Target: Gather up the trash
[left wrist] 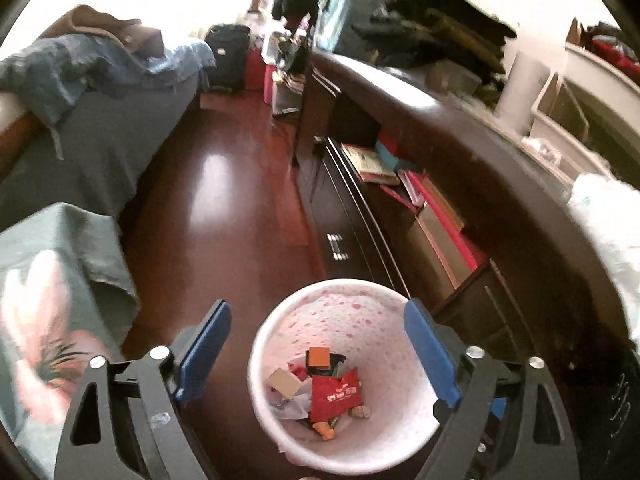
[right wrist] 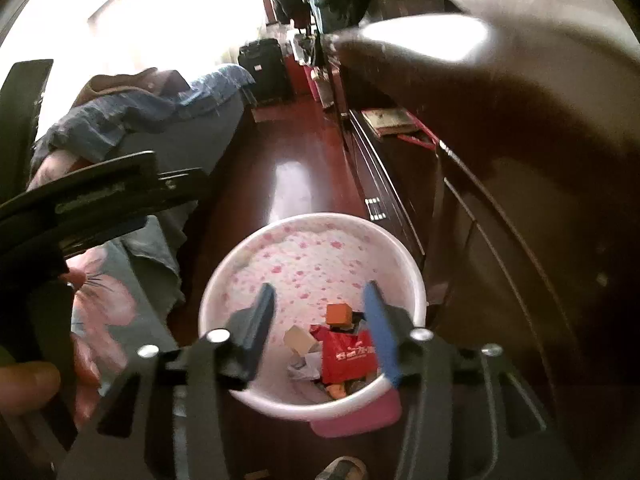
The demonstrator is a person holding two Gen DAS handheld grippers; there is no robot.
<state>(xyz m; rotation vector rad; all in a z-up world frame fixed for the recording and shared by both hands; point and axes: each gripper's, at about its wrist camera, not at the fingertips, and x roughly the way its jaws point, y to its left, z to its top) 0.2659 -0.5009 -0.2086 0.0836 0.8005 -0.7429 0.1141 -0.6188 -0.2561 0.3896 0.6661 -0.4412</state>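
Both of our tools are spread and carrying nothing: the left tool [left wrist: 318, 346] has its blue pads wide, either side of the bin's mouth, and the right tool [right wrist: 320, 330] sits half spread right above the trash. The white bin with pink spots [right wrist: 416, 280] stands on the dark red floor [left wrist: 224, 200], just left of the drawers [left wrist: 344, 216], with the bed [left wrist: 52, 264] further left. To do this step well we'd stay centred over the opening, so anything let go lands inside. Count: two tools, one bin, and in it one red packet [left wrist: 335, 394], one orange block [left wrist: 319, 357], one beige box [left wrist: 285, 382], plus scraps we can't count.
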